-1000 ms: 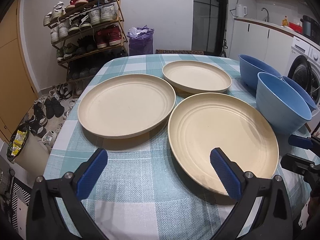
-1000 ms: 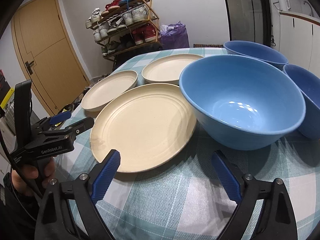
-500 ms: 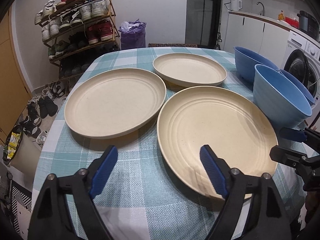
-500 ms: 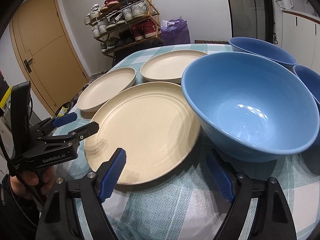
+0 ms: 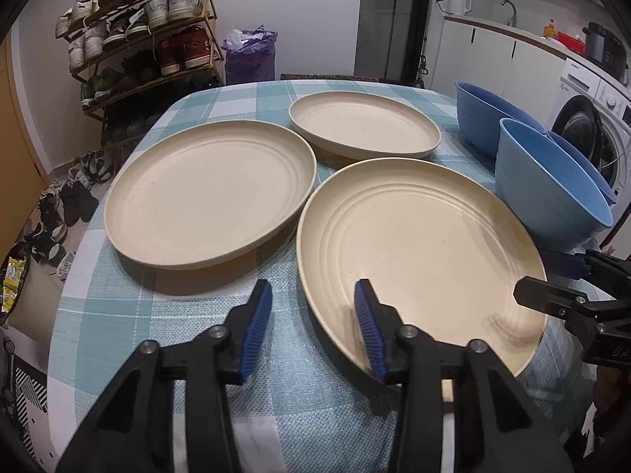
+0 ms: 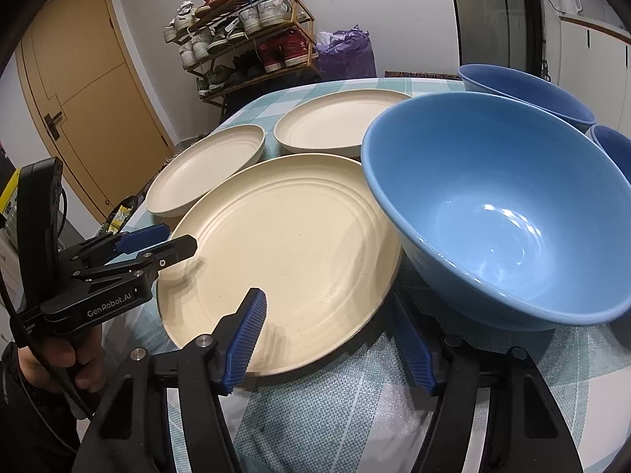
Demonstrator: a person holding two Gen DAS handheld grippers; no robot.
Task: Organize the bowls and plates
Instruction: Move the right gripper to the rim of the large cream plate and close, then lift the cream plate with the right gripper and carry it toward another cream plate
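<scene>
- Left gripper: fingers apart, straddling the near-left rim of the nearest cream plate; nothing clamped
- Right gripper: fingers apart around that plate's near rim, one pad over the plate
- Light blue bowl just beside the plate, on the checked tablecloth
- Two more cream plates beyond

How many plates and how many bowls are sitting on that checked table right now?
Cream plates: 3 – near, left, far.
Blue bowls: 3 – nearest, far, and one only partly seen at the right edge.
Total: 6 dishes.
</scene>
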